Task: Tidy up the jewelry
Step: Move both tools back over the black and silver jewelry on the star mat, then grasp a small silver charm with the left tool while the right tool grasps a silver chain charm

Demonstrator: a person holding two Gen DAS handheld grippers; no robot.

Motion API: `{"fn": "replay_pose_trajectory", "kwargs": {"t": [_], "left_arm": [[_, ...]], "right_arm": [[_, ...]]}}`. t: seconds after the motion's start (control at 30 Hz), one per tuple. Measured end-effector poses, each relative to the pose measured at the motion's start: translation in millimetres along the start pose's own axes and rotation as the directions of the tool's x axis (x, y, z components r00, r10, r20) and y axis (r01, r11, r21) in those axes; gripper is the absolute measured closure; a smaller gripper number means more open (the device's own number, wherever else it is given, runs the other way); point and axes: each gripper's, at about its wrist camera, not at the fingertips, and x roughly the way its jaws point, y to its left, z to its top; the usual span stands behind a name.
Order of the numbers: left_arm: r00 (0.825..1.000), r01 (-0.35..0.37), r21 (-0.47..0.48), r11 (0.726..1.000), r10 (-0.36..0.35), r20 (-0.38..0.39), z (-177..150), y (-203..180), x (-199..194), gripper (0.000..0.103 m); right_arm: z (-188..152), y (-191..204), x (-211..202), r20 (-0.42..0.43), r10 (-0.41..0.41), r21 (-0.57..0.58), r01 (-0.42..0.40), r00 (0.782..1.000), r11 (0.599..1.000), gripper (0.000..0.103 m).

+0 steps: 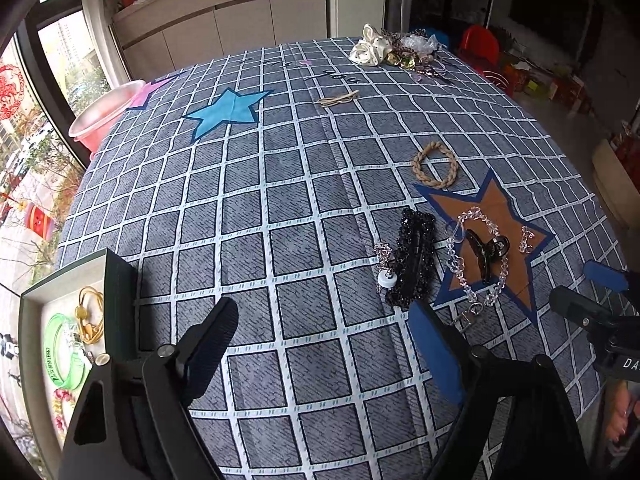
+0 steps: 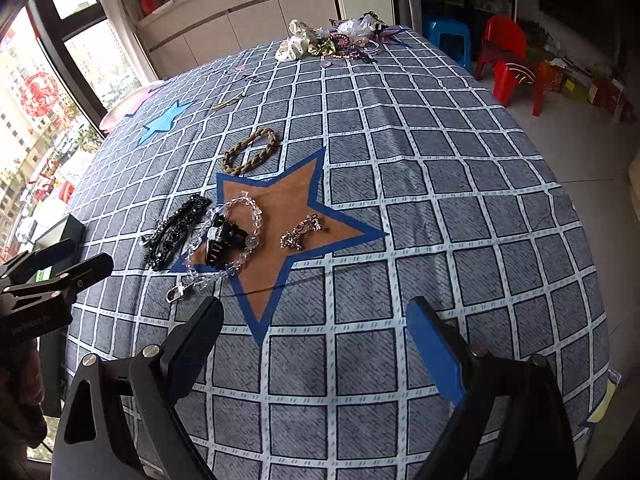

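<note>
I'm taking the brown star (image 2: 286, 216) on the checked tablecloth (image 1: 280, 200) as my reference. Both grippers hang over the near edge of the cloth, angled down at it.

Left gripper (image 1: 324, 344): jaws spread, nothing between them, only bare cloth below. Right gripper (image 2: 316, 340): also spread and empty, its gap lined up on the star's near point.

The loose pieces are bunched on and around the star:
- clear bead chain (image 2: 240, 236) looped over the star's left half, with its metal clasp trailing off the near-left tip
- black claw clip (image 2: 224, 238) lying inside that loop, touching the beads
- small silver piece (image 2: 302, 232) on the star's centre-right, apart from the chain
- black beaded barrette (image 2: 176, 236) just left of the star, off it
- braided tan ring (image 2: 250, 152) just beyond the star's far point

The open tray box (image 1: 64, 332) sits well left of the star at the table edge. It already holds a green bangle (image 1: 66, 356) and a gold piece (image 1: 90, 314), so I read it as the drop-off.

My guess is the left tool sits on that side to shuttle pieces to the box, and the right one picks from the star. The chain and clip are tangled, so lifting one may drag the other.

A second heap of jewelry (image 2: 332, 40) sits at the far table edge, well beyond the star and not yet sorted.
</note>
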Motion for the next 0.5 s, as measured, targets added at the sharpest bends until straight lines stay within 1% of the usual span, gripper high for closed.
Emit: {"fn": "replay_pose_trajectory", "kwargs": {"t": [0.03,0.13,0.2,0.23,0.33,0.4,0.5], "left_arm": [[1.000,0.006,0.002,1.000,-0.006,-0.010,1.1,-0.5,4.0,0.020],[0.999,0.020,-0.004,1.000,-0.020,-0.032,3.1,-1.0,13.9,0.021],[0.999,0.035,-0.007,0.999,-0.035,-0.038,4.4,-1.2,18.5,0.031],[0.998,0.045,-0.009,0.999,-0.045,-0.046,5.1,-1.2,21.3,0.032],[0.997,0.051,-0.013,0.999,-0.051,-0.053,7.0,-1.9,26.9,0.032],[0.997,0.064,-0.012,0.998,-0.065,-0.050,8.6,-2.4,27.6,0.032],[0.996,0.071,0.003,0.997,-0.071,-0.047,12.3,-4.6,28.5,0.032]], "right_arm": [[1.4,0.1,2.5,-0.001,-0.005,-0.005,0.005,1.000,1.000,0.009],[4.8,1.9,10.0,-0.003,-0.019,-0.022,0.019,1.000,1.000,0.009],[8.0,5.2,15.4,-0.002,-0.032,-0.043,0.032,0.999,0.999,0.012],[9.7,7.3,18.5,-0.002,-0.042,-0.056,0.042,0.999,0.998,0.013],[13.8,12.7,27.3,0.000,-0.066,-0.088,0.065,0.998,0.994,0.021],[16.1,16.2,31.0,0.012,-0.089,-0.111,0.089,0.996,0.990,0.023],[19.9,19.3,35.2,0.021,-0.097,-0.127,0.099,0.995,0.987,0.023]]}}
